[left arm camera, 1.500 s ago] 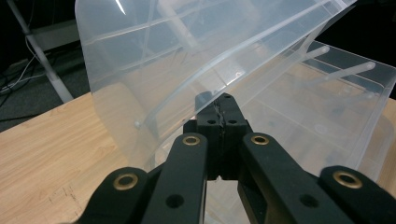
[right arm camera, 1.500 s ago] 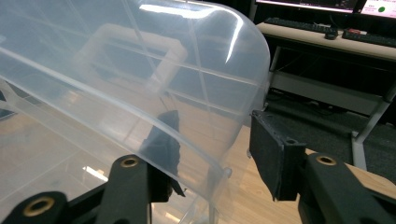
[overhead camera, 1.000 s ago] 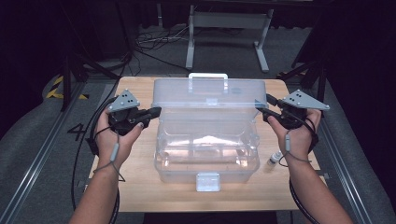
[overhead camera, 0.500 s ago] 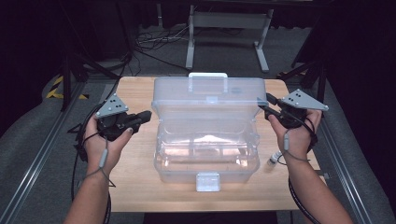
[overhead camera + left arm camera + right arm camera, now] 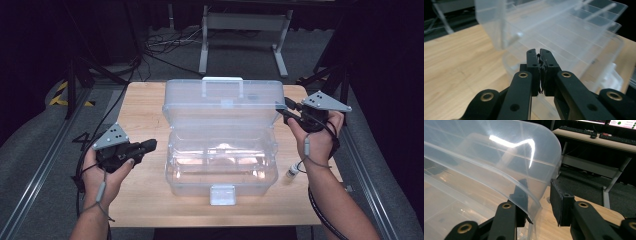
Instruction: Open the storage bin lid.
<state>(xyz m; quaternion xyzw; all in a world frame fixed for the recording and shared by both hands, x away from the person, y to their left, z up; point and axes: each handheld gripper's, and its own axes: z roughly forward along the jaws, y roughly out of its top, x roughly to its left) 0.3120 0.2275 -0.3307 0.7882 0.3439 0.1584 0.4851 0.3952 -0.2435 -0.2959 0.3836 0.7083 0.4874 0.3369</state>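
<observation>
A clear plastic toolbox point(image 5: 222, 165) stands in the middle of the wooden table point(image 5: 145, 200), its lid point(image 5: 222, 107) raised upright at the back. In the high view my left gripper point(image 5: 149, 145) lies left of the box base, apart from it, pointing right. Its jaws are shut with nothing between them point(image 5: 540, 53), and the box wall point(image 5: 574, 37) lies just ahead. My right gripper point(image 5: 280, 111) is at the lid's right end. Its jaws stand open point(image 5: 538, 186) astride the lid's curved edge point(image 5: 534, 202), one finger point(image 5: 521, 192) seen through the plastic.
A small vial point(image 5: 293, 171) lies on the table right of the box, near my right wrist. The box's white latch point(image 5: 222, 194) faces the front edge, and its handle point(image 5: 222, 82) tops the lid. Metal stand legs and cables are on the floor beyond the table.
My left gripper has drawn away from the lid's left end, down and leftward to beside the box base. The right gripper has stayed at the lid's right end.
</observation>
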